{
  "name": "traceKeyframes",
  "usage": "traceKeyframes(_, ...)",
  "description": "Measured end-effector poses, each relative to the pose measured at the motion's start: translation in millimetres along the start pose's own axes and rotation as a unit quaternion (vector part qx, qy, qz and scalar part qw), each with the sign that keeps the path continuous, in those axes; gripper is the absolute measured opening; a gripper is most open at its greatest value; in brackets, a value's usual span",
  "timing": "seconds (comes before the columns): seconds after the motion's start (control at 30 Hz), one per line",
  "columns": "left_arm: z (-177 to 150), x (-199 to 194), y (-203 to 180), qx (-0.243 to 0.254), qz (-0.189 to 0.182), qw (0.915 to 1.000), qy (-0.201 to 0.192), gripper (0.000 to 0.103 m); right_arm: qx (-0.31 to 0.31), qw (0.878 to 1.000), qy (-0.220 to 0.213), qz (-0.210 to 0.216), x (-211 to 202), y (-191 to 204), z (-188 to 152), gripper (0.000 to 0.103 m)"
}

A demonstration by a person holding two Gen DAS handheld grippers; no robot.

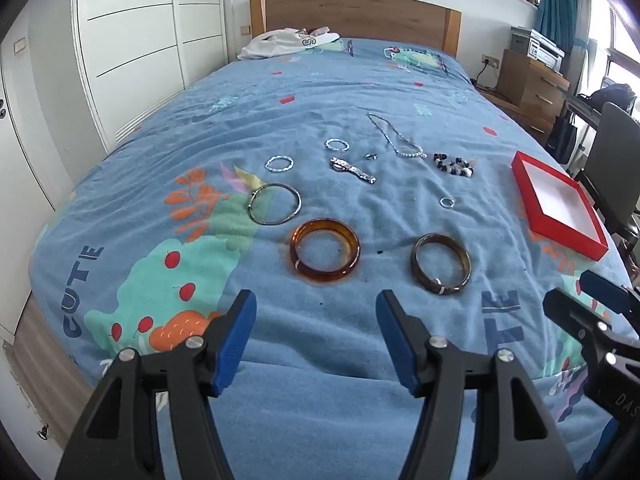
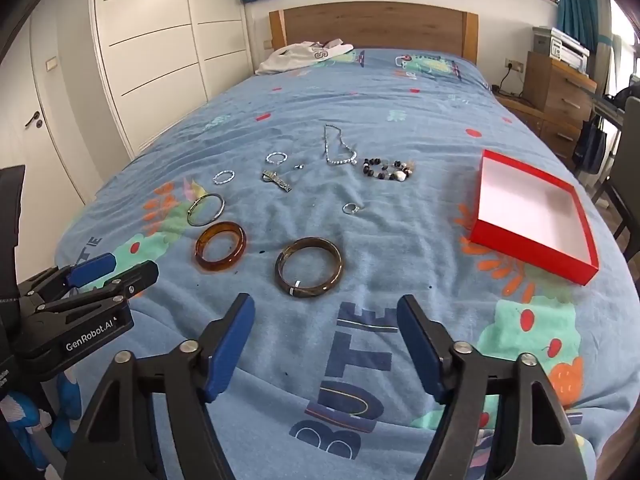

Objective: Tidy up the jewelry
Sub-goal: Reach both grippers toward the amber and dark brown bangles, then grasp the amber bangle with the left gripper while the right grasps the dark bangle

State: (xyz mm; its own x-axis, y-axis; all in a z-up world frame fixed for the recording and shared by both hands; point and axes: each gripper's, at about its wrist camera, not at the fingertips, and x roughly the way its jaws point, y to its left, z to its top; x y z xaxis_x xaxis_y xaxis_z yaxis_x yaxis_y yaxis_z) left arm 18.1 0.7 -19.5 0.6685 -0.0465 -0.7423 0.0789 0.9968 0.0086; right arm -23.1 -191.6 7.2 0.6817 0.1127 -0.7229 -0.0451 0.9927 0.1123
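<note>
Jewelry lies spread on a blue bedspread. An amber bangle [image 1: 325,255] [image 2: 220,245] and a dark brown bangle [image 1: 440,263] [image 2: 308,267] lie nearest. Behind them are a thin metal bangle [image 1: 274,203] [image 2: 206,209], a silver watch [image 1: 353,169] [image 2: 277,180], two small silver bracelets [image 1: 279,163] [image 1: 337,144], a chain necklace [image 1: 396,138] [image 2: 338,148], a black beaded bracelet [image 1: 455,165] [image 2: 386,169] and a small ring [image 1: 447,202] [image 2: 351,208]. A red box [image 1: 558,205] [image 2: 532,216] with a white inside sits at the right, empty. My left gripper [image 1: 316,304] and right gripper [image 2: 325,308] both hover open above the near bedspread, holding nothing.
White clothing [image 1: 286,42] lies near the wooden headboard [image 1: 356,16]. White wardrobe doors [image 1: 132,36] line the left side. A wooden drawer unit [image 1: 530,84] and a dark chair [image 1: 612,168] stand to the right of the bed.
</note>
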Motion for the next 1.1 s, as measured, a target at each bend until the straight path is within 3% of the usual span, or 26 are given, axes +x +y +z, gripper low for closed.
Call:
traceKeyframes(0.2,6,20,26,-0.033,-0.002,0.9992,0.022,0.060,0.003,1.000,0.019,0.010,22,-2,7,0.052)
traceKeyframes(0.37,20,56,46,-0.068,-0.005,0.9966,0.047,0.060,0.012,0.999,0.027,0.018,47,-8,20,0.048)
traceKeyframes(0.8,46,143,47,-0.099,0.005,0.9901,0.100,0.060,0.010,0.995,0.092,0.025,137,-18,37,0.030)
traceKeyframes(0.97,43,162,53,-0.120,0.004,0.9846,0.127,0.060,0.010,0.993,0.119,0.027,162,-18,31,0.030)
traceKeyframes(1.1,43,167,47,-0.107,0.007,0.9857,0.131,0.059,0.006,0.992,0.121,0.027,173,-16,29,0.030)
